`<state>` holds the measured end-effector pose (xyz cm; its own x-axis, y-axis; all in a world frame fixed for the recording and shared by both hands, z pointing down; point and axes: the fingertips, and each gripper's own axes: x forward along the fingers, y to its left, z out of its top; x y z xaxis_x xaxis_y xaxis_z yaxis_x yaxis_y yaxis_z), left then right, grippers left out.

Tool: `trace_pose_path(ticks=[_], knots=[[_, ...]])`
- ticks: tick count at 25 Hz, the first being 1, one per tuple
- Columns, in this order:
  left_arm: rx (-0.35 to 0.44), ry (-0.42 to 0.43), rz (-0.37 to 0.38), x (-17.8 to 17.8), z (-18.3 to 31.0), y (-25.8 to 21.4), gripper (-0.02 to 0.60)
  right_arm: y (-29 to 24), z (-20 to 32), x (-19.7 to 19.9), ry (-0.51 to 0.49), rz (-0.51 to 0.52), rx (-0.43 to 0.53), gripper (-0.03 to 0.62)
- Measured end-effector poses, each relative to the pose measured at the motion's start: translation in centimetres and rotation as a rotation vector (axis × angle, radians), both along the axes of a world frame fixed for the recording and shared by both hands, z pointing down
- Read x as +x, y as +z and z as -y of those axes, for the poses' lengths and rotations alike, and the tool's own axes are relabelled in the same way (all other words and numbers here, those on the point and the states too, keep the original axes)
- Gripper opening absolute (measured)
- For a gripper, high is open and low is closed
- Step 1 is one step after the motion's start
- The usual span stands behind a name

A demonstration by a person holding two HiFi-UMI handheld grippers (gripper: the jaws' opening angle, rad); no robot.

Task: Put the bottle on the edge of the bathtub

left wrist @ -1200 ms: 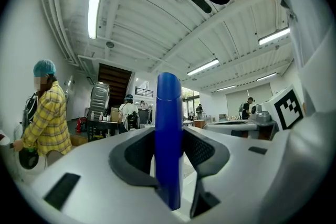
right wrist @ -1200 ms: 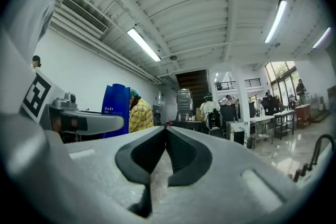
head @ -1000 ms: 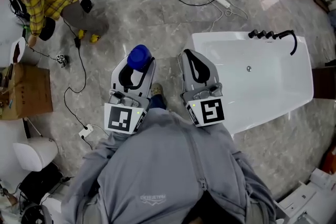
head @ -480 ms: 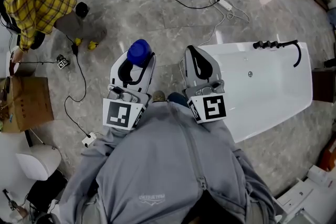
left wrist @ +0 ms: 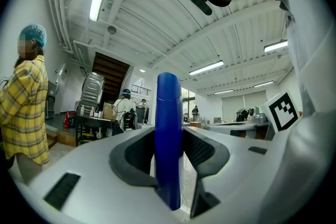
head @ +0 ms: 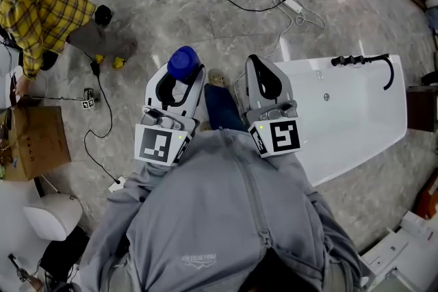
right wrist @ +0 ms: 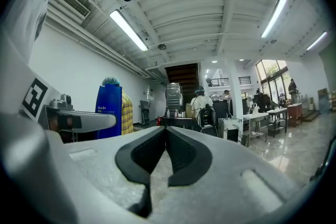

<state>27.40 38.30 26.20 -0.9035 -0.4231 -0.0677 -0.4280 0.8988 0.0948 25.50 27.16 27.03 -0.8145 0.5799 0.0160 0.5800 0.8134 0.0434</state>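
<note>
My left gripper is shut on a blue bottle, which stands upright between its jaws. Seen from the right gripper view, the same blue bottle shows at the left, with the left gripper's body in front of it. My right gripper is shut with nothing in it; its tips meet. The white bathtub lies to the right, its near end just beside the right gripper. Both grippers are held level in front of the person's chest, above the marble floor.
A black tap set sits on the tub's far rim. Cables and a power strip lie on the floor ahead. A person in a yellow plaid shirt crouches at the far left near a cardboard box.
The view has shifted: the tub has slid right and lower in the head view, and the person's shoe now shows between the grippers. The grip on the bottle is unchanged.
</note>
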Motion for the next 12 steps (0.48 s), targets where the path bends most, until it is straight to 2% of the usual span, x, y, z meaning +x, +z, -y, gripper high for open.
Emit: trace_pose_path(ticks=[6,12], knots=[[0.010,-0.014,-0.003,-3.4,-0.4,0.4,0.158,0.3,-0.6,-3.3,-0.019,0.006,0.018,0.003],[0.009,-0.021,-0.021,-9.4,-1.1,1.4,0.158,1.5,-2.0,-9.4,-0.043,-0.010,0.026,0.003]])
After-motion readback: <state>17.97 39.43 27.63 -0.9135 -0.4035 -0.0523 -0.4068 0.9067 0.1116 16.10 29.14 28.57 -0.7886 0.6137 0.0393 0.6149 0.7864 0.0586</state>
